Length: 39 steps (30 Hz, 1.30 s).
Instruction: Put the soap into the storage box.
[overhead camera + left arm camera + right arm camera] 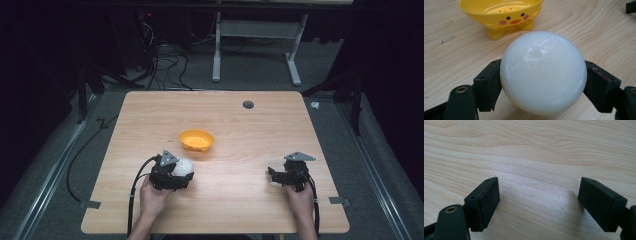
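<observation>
White ball [543, 72] sits clamped between the two black pads of our left gripper [181, 172], near the front left of the table [260, 130], and we hold it just short of the yellow bowl [197, 141]. In the left gripper view the pads [487, 83] press on opposite sides of the ball at about its widest part, with wood grain showing under and around it.

We see the ball as smooth, round and milky, with a faint gloss and a few soft scuffs on its skin. The bowl is glossy yellow plastic, shallow and oval, standing on short stubby feet, with a duck face on its side: black dot eyes, pink cheeks, an orange beak. Small holes dot its inner floor.

Our right gripper [274, 176] rests near the front right of the table, well apart from ball and bowl. Its jaws stand wide with nothing between them, just bare wood. The pads [486, 201] are blocky, matte black, with small screw holes along the top edge.

The table is pale wood laminate with rounded corners and a dark round grommet [248, 104] near its far edge. Open board lies between the two grippers, behind the bowl, and along the right side. Beyond the edges we see grey carpet, loose cables [165, 65] and a white stand [255, 45].
</observation>
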Each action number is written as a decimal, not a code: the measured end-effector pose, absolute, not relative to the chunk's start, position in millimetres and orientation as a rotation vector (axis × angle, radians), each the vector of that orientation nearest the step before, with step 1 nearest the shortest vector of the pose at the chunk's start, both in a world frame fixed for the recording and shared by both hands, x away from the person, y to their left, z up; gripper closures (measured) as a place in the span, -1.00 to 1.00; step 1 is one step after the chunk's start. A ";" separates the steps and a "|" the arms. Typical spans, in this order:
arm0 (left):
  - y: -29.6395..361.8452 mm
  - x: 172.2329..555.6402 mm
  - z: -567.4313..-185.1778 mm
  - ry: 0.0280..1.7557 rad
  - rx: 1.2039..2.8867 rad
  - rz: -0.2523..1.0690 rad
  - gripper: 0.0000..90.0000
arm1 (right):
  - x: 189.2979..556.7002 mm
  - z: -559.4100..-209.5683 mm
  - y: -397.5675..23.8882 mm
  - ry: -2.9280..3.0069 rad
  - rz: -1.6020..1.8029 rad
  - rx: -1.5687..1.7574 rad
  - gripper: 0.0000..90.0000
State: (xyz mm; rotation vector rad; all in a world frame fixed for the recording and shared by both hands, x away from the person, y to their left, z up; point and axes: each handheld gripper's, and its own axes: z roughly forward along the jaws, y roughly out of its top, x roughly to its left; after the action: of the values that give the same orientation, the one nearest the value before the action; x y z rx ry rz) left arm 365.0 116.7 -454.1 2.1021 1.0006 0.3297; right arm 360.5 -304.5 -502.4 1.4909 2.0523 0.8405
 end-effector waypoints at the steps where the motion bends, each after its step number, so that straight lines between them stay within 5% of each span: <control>1: 116.5 365.3 -453.1 0.996 2.102 0.327 -0.46 | 360.5 -502.4 -304.6 2.053 0.840 1.490 -0.59; 39: 102.3 398.0 -417.2 0.897 2.158 0.358 -0.46 | 360.5 -502.4 -304.6 2.052 0.841 1.491 -0.59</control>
State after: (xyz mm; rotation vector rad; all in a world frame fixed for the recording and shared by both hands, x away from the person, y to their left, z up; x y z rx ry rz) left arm 398.0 102.3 -417.2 2.1584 0.8973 0.3584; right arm 360.5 -304.6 -502.4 1.4911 2.0524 0.8413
